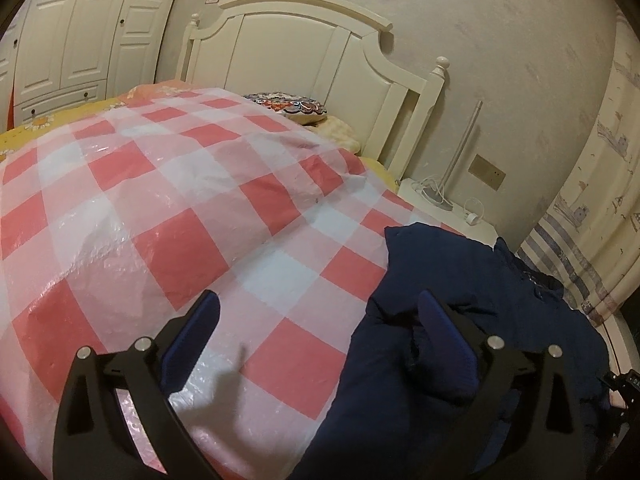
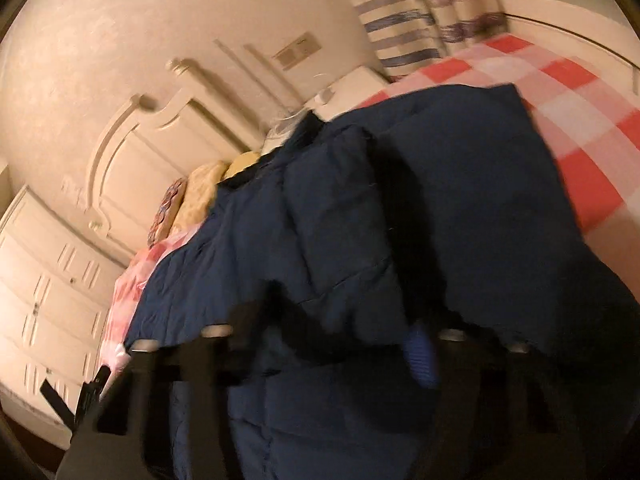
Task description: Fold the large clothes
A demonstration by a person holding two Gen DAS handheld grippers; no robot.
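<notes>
Left claw (image 1: 316,316) gaped wide, its right finger against the jacket (image 1: 460,320) — right claw's (image 2: 332,340) grip unclear; next, pinch an edge.

The room light is dim and warm, a bit yellow. In the left wrist view things look sharp, the plastic checked sheet (image 1: 168,216) shines in small spots, and a soft gray shadow (image 1: 224,380) lies on it near the bottom. The right wrist view is blurry and smeared all over, the dark blue coat (image 2: 400,220) looks almost black, and both pictures bend round with black corners
</notes>
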